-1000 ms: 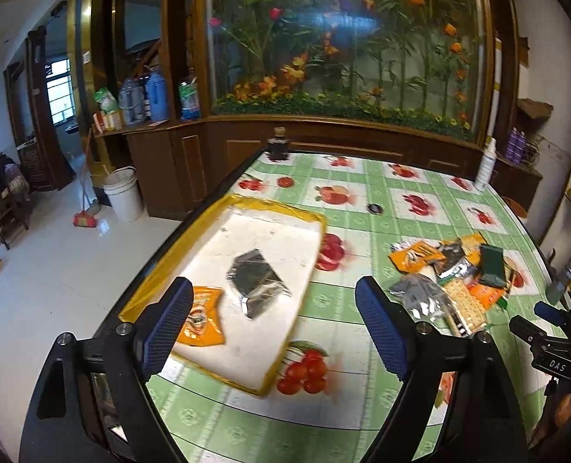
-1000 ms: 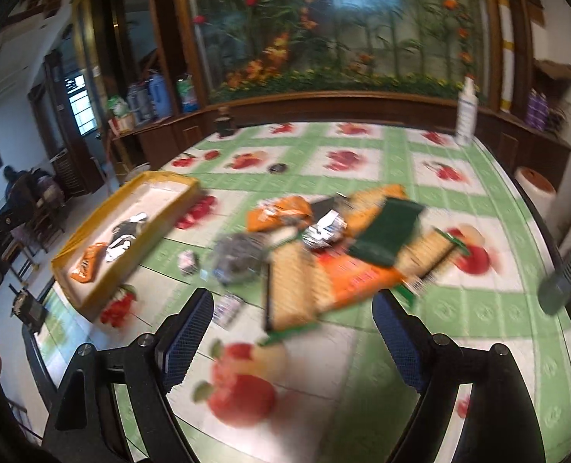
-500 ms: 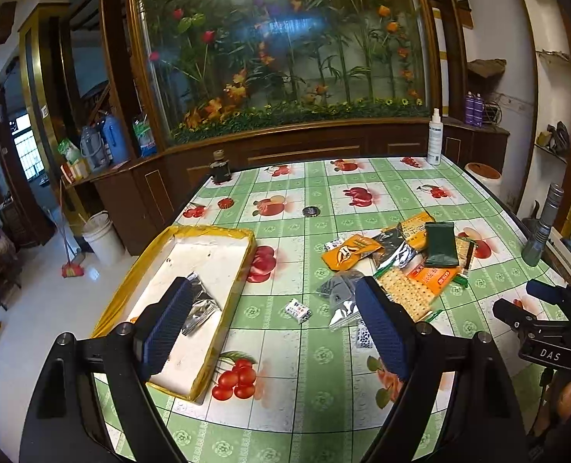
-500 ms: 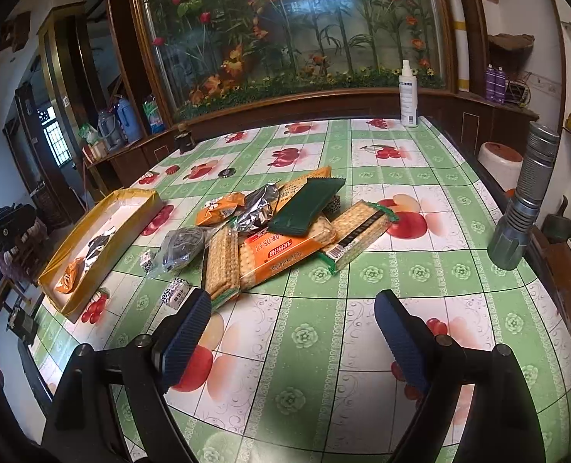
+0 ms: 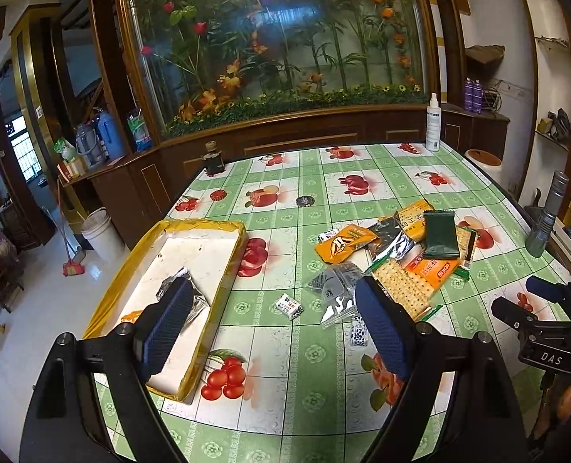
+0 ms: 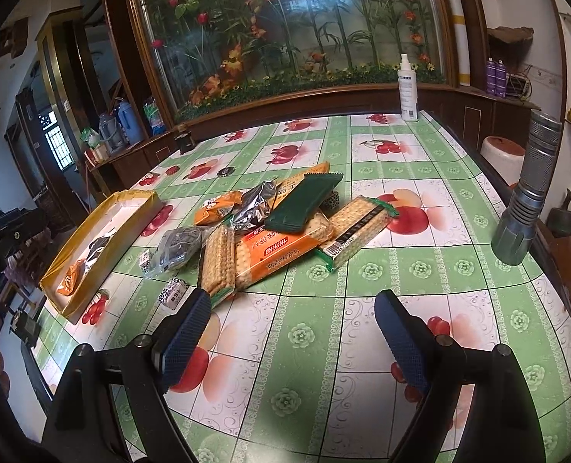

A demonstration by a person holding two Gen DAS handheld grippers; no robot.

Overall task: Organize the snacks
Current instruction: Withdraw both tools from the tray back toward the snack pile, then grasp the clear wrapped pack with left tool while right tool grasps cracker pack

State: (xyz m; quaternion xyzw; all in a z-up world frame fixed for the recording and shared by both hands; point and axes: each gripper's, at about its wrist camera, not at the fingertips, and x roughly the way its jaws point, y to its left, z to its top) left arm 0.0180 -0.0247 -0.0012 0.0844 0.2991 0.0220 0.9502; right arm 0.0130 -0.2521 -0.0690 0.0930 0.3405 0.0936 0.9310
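Between the right tool's [image 6: 293, 332] wide-open, empty jaws, bare surface [image 6: 420, 270] is showing; the snack pile [image 6: 277, 227] is lying just ahead, toward upper left, cracker packs running diagonally. Left tool [image 5: 273, 328], likewise open and empty, is hovering between pile and yellow tray [image 5: 223, 285].

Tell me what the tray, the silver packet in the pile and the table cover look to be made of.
Tray: probably cardboard, matte white inside, with glossy yellow tape or film wrinkled along its rim. Silver packet: metallic foil film, crinkled and mirror-bright. Table cover: looks like printed plastic or oilcloth, smooth with a soft sheen.
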